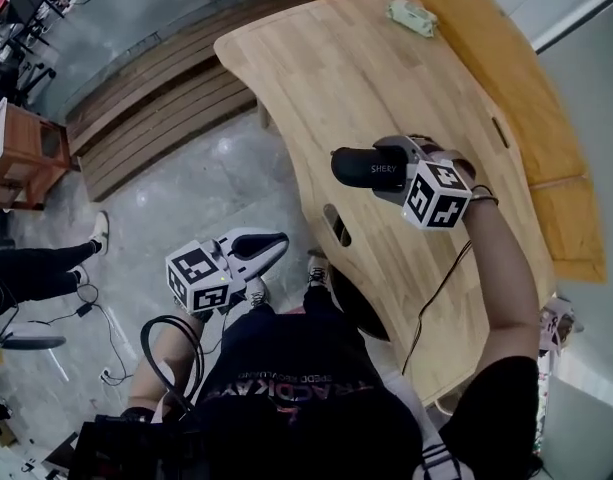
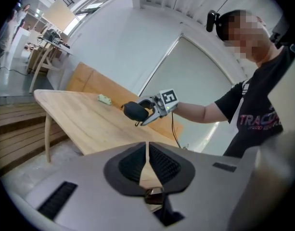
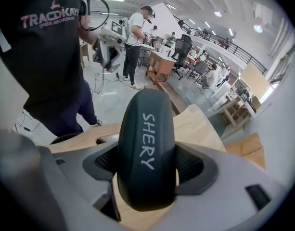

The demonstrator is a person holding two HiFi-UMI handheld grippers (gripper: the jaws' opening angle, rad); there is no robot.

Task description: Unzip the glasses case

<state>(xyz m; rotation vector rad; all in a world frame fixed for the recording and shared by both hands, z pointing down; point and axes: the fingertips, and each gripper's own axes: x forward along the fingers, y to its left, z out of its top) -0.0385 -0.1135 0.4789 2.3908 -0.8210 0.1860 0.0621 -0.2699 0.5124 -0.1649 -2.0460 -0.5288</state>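
Holding the glasses case [image 3: 146, 146] clamped in my right gripper [image 1: 394, 166], up over the near edge of the desk [image 1: 356, 68]. My left gripper [image 2: 147, 157] is pinched together on nothing, off that edge. Case looks closed, so I'd say the whole unzipping is left.

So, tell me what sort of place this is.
Probably a large open-plan lab or office: rows of desks with office chairs, and cables trailing over a grey floor.
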